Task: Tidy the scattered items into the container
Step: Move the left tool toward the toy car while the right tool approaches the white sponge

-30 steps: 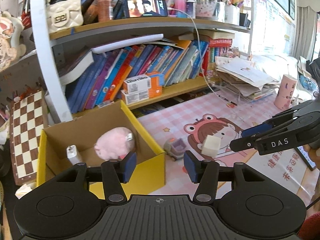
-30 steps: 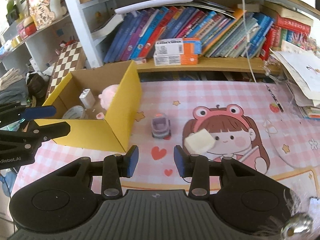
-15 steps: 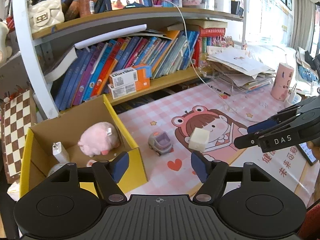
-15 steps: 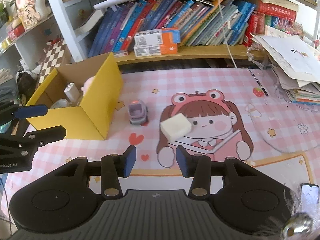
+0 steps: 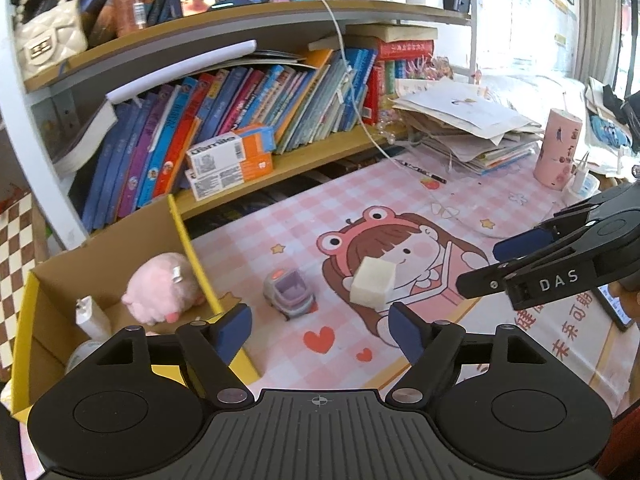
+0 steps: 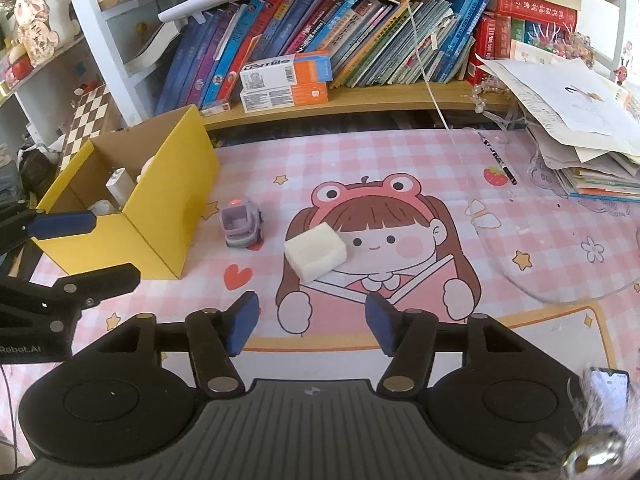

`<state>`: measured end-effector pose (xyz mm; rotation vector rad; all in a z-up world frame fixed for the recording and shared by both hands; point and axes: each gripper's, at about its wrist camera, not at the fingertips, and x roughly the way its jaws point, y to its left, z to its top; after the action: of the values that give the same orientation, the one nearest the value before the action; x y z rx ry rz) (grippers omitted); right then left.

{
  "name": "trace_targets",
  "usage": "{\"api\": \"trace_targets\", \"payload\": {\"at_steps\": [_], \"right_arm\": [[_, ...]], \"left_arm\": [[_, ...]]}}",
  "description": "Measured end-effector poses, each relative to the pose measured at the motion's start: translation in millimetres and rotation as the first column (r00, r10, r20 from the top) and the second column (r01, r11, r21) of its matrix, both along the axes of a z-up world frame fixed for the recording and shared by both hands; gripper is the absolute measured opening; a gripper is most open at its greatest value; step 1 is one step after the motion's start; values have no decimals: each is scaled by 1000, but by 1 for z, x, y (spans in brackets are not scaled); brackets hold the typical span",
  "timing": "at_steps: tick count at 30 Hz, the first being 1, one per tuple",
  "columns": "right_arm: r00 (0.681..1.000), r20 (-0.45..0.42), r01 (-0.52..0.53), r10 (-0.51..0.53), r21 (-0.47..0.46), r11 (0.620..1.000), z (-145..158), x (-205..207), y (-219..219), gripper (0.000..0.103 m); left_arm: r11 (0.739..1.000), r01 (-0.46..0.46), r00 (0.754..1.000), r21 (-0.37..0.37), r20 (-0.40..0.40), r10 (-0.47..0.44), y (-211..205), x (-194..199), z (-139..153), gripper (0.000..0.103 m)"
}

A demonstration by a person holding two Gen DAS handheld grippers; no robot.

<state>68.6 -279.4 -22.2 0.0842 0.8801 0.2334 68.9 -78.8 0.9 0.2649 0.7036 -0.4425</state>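
The left wrist view looks forward and down along the left gripper [image 5: 320, 330] from close above the desk [image 5: 400, 200], facing the bookshelf [image 5: 280, 168], with the yellow box [image 5: 188, 240] near at its left. The right wrist view looks the same way along the right gripper [image 6: 312, 324], from further right. Both share the box [image 6: 176, 184], the toy car [image 5: 289, 293] [image 6: 241, 227], the pale block [image 5: 373, 285] [image 6: 315, 253] and the cartoon girl mat [image 5: 420, 240] [image 6: 376, 240], and each catches the other gripper at its edge.
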Motion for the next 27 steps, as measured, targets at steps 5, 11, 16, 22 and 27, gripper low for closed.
{"api": "trace_targets", "payload": {"at_steps": [5,11,16,22,27], "right_arm": [[1000,-10,-3,3,4,1000,-4,9,-7,63],[999,-34,-12,12,6,1000,-13,22,-10,63],[998,-54,-24,23,-2,1000,-23,33,-10,63],[997,-61,-46,45,-17,999,-33,47,-7,64],[996,-72,-60,58,-30,998,-43,57,-6,66]], "left_arm": [[1000,16,1000,12,-9,-16,-12,9,-4,78],[1000,-5,1000,31,-21,6,-19,24,-13,80],[997,-46,999,62,-15,47,-26,35,-23,88],[994,-70,997,89,-25,72,-33,48,-33,88],[992,-93,994,86,-48,98,-34,61,-42,88]]}}
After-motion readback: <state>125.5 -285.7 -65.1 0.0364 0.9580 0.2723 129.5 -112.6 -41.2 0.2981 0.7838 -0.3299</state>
